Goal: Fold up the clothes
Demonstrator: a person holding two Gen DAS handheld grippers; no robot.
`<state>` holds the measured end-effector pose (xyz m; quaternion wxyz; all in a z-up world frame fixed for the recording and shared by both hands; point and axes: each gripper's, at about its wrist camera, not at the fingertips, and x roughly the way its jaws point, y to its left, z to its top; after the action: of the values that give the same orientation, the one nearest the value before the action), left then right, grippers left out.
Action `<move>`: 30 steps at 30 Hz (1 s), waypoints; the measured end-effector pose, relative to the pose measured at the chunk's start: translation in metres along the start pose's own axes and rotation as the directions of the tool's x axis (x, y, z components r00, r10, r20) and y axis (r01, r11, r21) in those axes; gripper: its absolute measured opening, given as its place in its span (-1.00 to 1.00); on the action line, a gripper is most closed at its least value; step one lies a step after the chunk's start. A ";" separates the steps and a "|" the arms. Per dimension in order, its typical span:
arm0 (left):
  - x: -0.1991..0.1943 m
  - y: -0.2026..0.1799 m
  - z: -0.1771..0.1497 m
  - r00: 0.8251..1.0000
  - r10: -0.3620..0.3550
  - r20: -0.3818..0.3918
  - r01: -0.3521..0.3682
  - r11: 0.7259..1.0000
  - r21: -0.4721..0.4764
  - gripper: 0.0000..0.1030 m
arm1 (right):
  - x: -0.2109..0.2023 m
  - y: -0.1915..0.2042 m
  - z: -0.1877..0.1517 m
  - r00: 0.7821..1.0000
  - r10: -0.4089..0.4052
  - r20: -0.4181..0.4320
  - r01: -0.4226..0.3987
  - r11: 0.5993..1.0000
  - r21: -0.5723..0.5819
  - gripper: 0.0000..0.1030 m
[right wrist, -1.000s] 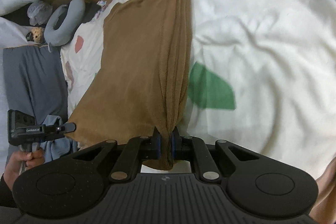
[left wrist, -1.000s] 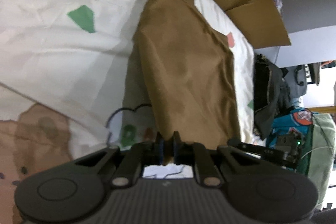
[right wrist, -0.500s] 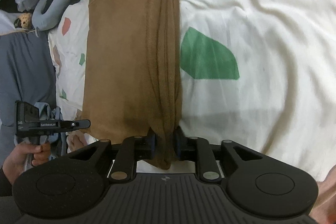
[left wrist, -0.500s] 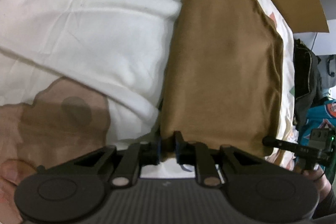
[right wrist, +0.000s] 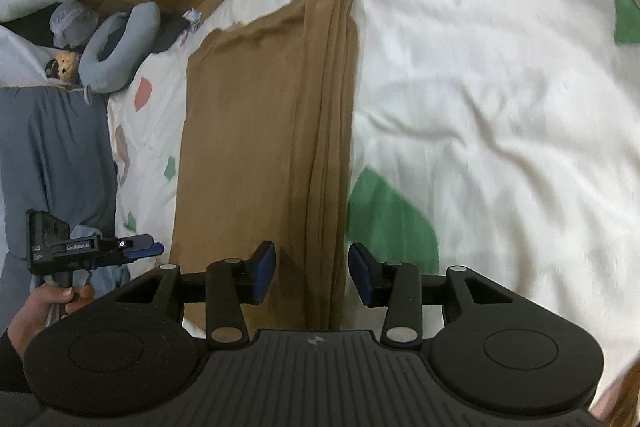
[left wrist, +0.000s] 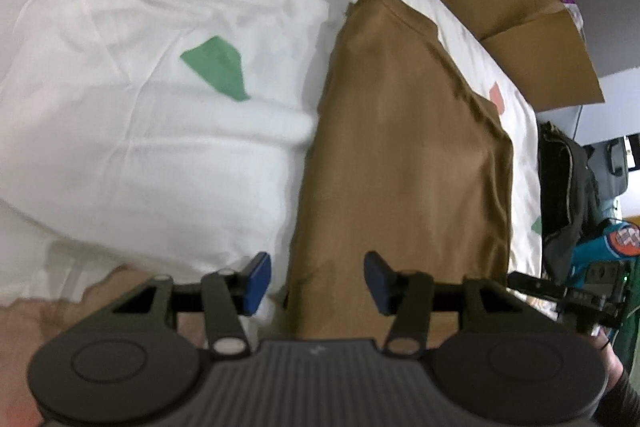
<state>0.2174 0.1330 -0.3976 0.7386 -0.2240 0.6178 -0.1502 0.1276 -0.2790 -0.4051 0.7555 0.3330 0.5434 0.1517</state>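
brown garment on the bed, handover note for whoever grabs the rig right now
Left tool: open, jaws have just been opening; the near corner of the brown garment lies between the pads, not gripped.
Right tool: open, jaws have just been opening; the garment's stacked folded edge sits between its pads, released.
Garment: folded into a long narrow stack, lying flat on the white bedsheet with coloured patches.
Done: this fold is laid down and let go.
Left: probably back both tools off, then perhaps fold it across its length; check that the layered edge stays aligned.
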 end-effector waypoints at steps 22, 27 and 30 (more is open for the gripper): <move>0.023 -0.021 0.051 0.992 -0.055 0.117 0.053 0.998 0.022 0.04 | 0.002 -0.007 0.046 0.989 -0.046 0.138 0.049 0.999 -0.017 -0.08; 0.018 -0.022 0.057 0.985 -0.085 0.150 0.083 0.996 0.014 0.04 | 0.007 0.003 0.059 0.990 -0.054 0.132 0.061 0.997 -0.046 -0.08; 0.016 -0.020 0.062 0.981 -0.096 0.167 0.095 0.995 0.012 0.04 | 0.014 0.005 0.067 0.988 -0.072 0.133 0.079 0.996 -0.048 -0.08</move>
<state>0.2825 0.1174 -0.3925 0.7803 -0.2638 0.5417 -0.1674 0.1949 -0.2899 -0.3997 0.8034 0.3014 0.5005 0.1151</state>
